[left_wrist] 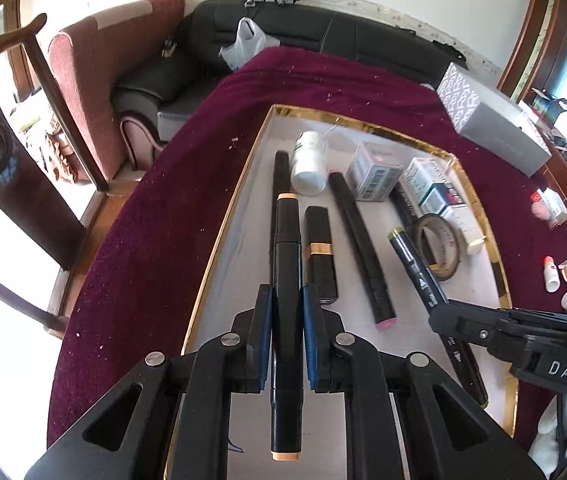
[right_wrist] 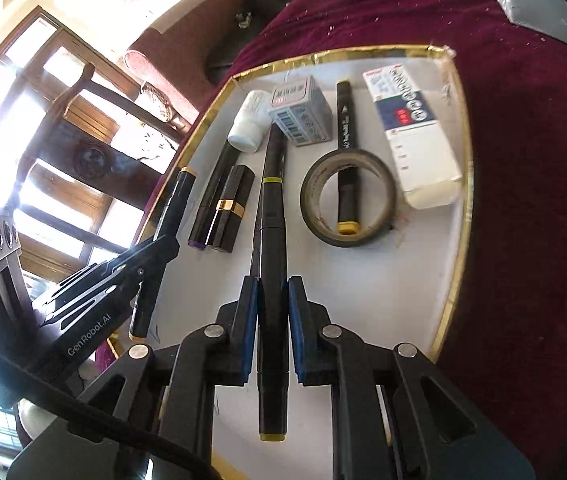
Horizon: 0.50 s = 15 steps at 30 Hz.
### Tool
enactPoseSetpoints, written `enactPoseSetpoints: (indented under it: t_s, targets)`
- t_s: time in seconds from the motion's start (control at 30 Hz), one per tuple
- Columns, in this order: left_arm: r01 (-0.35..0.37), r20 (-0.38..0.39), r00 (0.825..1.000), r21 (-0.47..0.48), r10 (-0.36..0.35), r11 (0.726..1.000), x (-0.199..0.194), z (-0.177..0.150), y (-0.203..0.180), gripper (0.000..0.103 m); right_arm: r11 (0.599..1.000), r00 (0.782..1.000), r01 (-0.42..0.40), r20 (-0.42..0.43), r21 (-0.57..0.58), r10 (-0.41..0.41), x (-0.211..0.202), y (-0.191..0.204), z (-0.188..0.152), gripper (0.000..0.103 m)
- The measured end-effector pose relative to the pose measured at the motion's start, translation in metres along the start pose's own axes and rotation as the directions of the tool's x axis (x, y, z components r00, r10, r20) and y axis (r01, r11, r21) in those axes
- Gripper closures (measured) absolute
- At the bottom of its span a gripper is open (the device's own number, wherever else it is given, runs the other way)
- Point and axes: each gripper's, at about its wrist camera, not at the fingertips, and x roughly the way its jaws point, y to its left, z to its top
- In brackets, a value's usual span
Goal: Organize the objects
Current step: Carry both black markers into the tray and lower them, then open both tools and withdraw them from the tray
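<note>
My left gripper (left_wrist: 287, 296) is shut on a black marker with orange ends (left_wrist: 286, 232), held lengthwise over the left side of the gold-rimmed white tray (left_wrist: 221, 240). My right gripper (right_wrist: 273, 284) is shut on a black marker with olive-yellow ends (right_wrist: 273, 208), above the tray's middle (right_wrist: 363, 300). In the left wrist view the right gripper (left_wrist: 439, 312) comes in from the right with its marker (left_wrist: 411, 256). In the right wrist view the left gripper (right_wrist: 163, 244) is at the left with the orange-ended marker (right_wrist: 181, 188).
In the tray lie a black tube with a gold band (left_wrist: 319, 252), a pink-tipped marker (left_wrist: 359, 240), a tape roll (right_wrist: 311, 196) with a marker (right_wrist: 345, 128) through it, a white bottle (left_wrist: 309, 164), a grey box (left_wrist: 373, 172) and a white-blue box (right_wrist: 415, 128). Maroon cloth (left_wrist: 143, 240) surrounds the tray.
</note>
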Motion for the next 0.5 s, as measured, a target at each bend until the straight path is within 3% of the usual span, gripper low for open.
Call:
enactPoseSetpoints:
  t_s: [0.5]
  targets:
    - [0.012,-0.010,1.000,-0.067,-0.013,0.998,0.011,0.005,0.022,0.089,0.999,0.999,0.039,-0.027,0.026,-0.038,0.020,-0.010,0.006,0.090]
